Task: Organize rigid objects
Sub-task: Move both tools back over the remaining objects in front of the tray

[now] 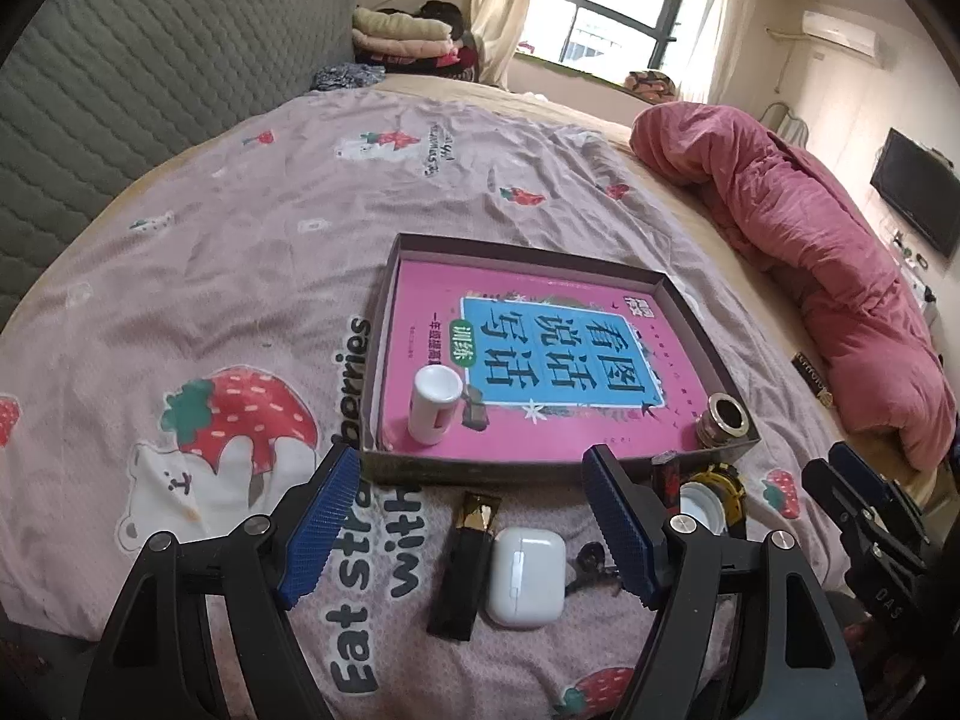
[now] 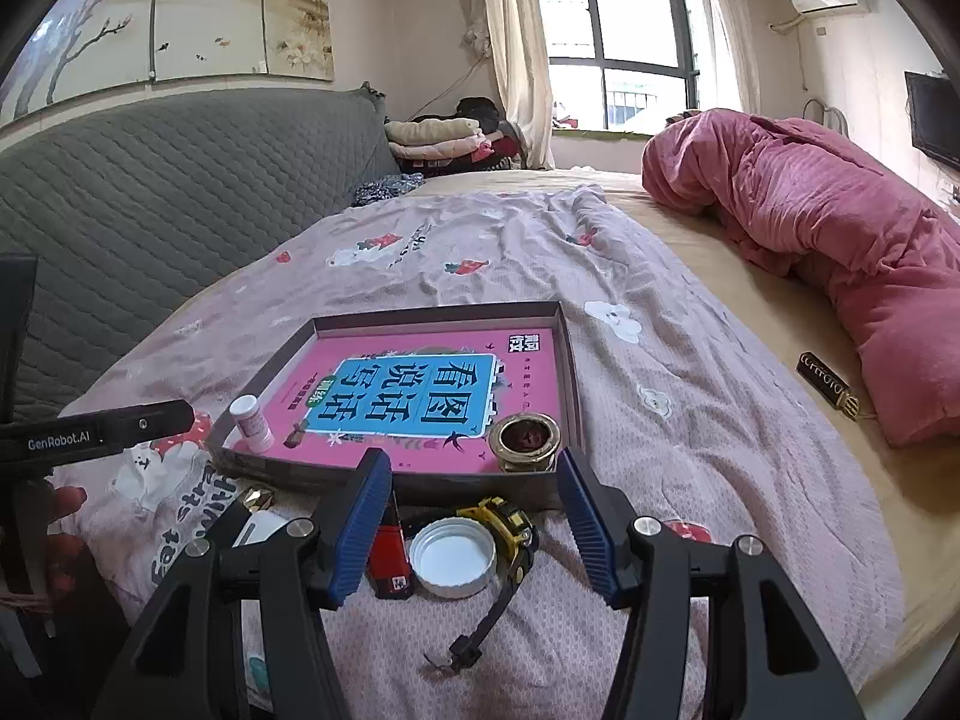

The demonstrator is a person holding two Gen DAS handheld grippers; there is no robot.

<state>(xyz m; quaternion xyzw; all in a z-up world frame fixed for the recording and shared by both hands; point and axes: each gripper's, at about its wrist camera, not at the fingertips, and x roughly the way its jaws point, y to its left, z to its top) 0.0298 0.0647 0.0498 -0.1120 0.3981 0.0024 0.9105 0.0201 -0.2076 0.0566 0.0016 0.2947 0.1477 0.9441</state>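
With jaws spread and empty, the left gripper (image 1: 468, 531) frames the earbud case (image 1: 526, 576) lying on the bedsheet (image 1: 210, 252) before the tray (image 1: 420, 468): light, rigid, slippery, best pinched across its flat sides.

Daylight is coming in through the window (image 2: 618, 42), blowing out there, lighting the bed (image 2: 690, 324) softly; fisheye is bending edges, corners vignetting black.

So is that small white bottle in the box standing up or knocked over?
Standing up. The small white bottle rests on its base on the pink book inside the shallow cardboard box, cap upward.
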